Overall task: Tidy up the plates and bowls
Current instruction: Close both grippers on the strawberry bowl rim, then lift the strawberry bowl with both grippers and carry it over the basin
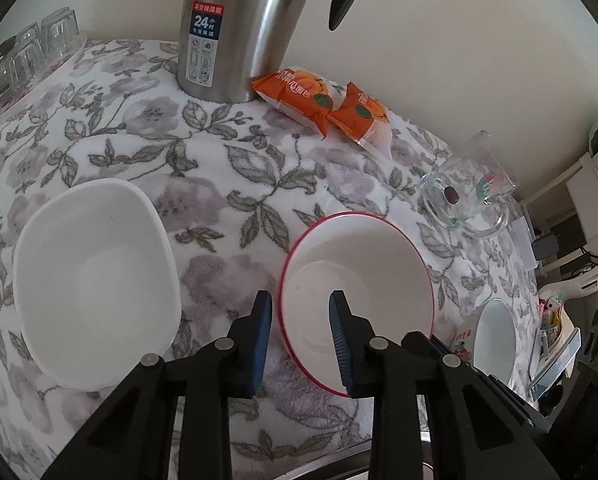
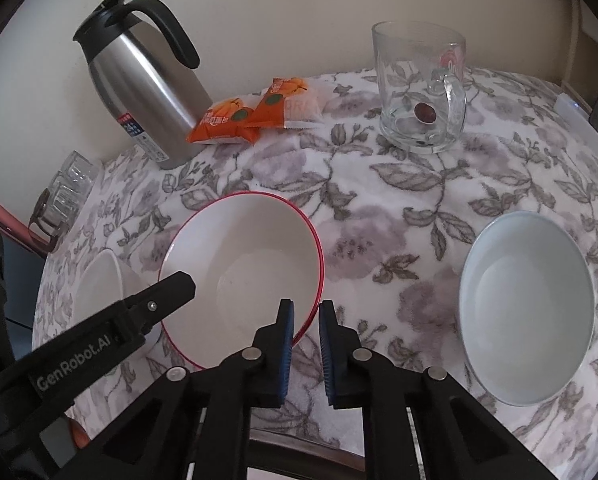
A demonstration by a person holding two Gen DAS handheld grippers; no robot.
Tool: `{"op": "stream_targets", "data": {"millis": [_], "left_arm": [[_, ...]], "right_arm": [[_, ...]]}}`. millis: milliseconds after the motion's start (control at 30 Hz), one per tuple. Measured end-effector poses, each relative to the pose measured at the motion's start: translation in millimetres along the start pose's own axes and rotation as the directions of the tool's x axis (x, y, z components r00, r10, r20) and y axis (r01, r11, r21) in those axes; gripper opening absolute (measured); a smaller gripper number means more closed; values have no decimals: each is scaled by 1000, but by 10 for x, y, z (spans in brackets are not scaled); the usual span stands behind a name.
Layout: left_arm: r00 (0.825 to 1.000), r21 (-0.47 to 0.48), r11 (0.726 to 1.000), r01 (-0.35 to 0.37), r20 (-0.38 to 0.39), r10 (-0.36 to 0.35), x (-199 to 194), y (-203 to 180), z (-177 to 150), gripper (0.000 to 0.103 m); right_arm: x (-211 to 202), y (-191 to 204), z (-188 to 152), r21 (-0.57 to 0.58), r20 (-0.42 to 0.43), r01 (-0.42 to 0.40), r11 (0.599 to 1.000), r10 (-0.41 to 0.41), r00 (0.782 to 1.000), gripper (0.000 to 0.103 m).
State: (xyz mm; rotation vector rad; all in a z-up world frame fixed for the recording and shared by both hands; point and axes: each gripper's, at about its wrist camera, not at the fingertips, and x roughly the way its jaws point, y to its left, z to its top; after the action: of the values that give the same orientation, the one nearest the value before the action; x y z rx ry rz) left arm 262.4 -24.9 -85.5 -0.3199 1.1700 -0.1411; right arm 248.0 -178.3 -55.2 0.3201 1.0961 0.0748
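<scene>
Blue pads of the left claw [image 1: 301,344] fill the near edge of the left wrist view. Jaws stand partly apart and straddle the near-left rim of the red-rimmed bowl [image 1: 363,256]: one pad outside the wall, one inside. Whether the pads actually press on the rim cannot be told. White bowl [image 1: 95,280] sits just left of the claw, apart from the red-rimmed one. A third, pale bowl [image 1: 495,340] lies at the far right edge of the table [image 1: 219,208]. Steel jug [image 1: 239,32], two orange snack packets [image 1: 323,100] and a glass mug [image 1: 471,192] stand further back.

Right wrist view: right claw [image 2: 305,350] is narrowed to a slim gap, the near-right rim of the same red-rimmed bowl [image 2: 251,272] between its pads; it looks pinched. The left claw's finger [image 2: 155,304] comes in at the opposite, left rim. Pale bowl [image 2: 527,304] lies well to the right, untouched.

Judgement: both claws flank one bowl on opposite rims; a lift turns on this two-sided hold, the white bowl at left being the nearest stacking target.
</scene>
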Motion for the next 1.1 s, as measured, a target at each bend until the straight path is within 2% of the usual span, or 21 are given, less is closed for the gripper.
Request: {"op": "stream_targets", "data": {"millis": [200, 367, 767, 1100], "left_arm": [[1000, -6, 1000, -1, 6, 1, 22, 26, 6, 29], [1000, 17, 1000, -3, 8, 3, 56, -16, -3, 11], [1000, 46, 999, -13, 29, 11, -33, -77, -8, 9], [997, 74, 997, 19, 72, -25, -429, -258, -45, 9]], "right_arm": [[29, -65, -18, 11, -25, 15, 1000, -15, 1000, 14], [56, -86, -27, 16, -34, 3, 1000, -2, 999, 13], [-122, -56, -3, -2, 13, -1, 1000, 1, 1000, 13], [-527, -63, -7, -4, 61, -5, 1000, 5, 998, 13]]}}
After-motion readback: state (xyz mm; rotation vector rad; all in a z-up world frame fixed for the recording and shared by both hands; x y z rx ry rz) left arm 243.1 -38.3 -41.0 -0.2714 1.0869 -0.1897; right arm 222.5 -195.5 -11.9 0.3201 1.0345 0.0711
